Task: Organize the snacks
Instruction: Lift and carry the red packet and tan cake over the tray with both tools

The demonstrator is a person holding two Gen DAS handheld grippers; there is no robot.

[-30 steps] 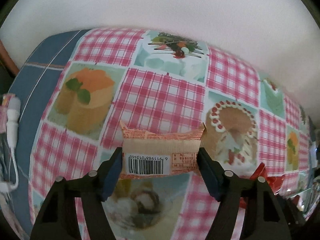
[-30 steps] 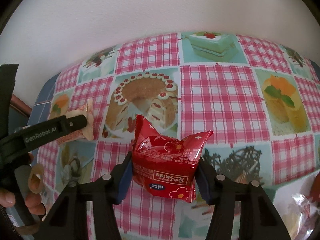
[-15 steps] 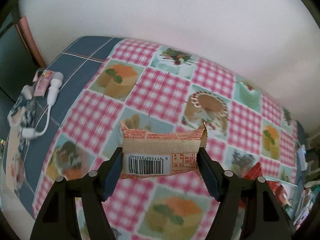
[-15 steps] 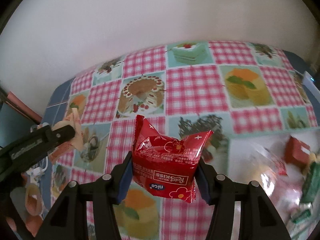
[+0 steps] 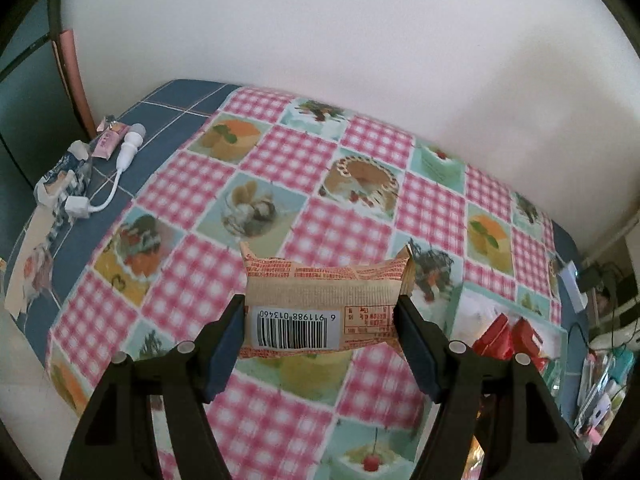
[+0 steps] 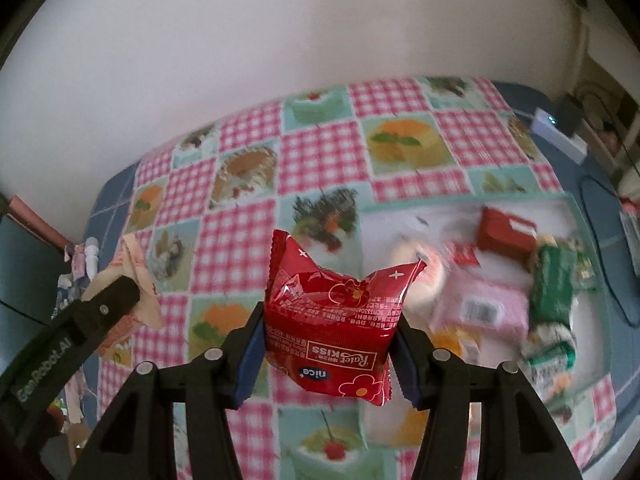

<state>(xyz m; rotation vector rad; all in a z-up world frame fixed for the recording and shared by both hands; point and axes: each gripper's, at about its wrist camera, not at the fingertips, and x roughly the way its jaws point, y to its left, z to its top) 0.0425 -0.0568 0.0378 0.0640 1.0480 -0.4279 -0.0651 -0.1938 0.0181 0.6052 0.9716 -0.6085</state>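
My left gripper point(image 5: 320, 322) is shut on a tan and orange snack packet point(image 5: 320, 304) with a barcode, held in the air above the table. Its blue pads press the packet's two ends. My right gripper point(image 6: 326, 340) is shut on a red snack packet point(image 6: 336, 320) printed with flowers, also lifted clear of the table. In the right wrist view the left gripper point(image 6: 116, 300) shows at the left with the tan packet point(image 6: 136, 280) in it. A pile of other snacks point(image 6: 500, 280) lies on the table at the right.
The table wears a pink-checked cloth with cake pictures point(image 5: 320, 184). A white cable with a plug point(image 5: 120, 164) and small wrappers point(image 5: 60, 184) lie on the blue part at the left. A white wall stands behind. Red packets point(image 5: 508, 336) sit near the right edge.
Both grippers have risen and pulled back from the table with their packets, so much more of the table shows. The snack pile at the right has come into view. Both grips are unchanged.
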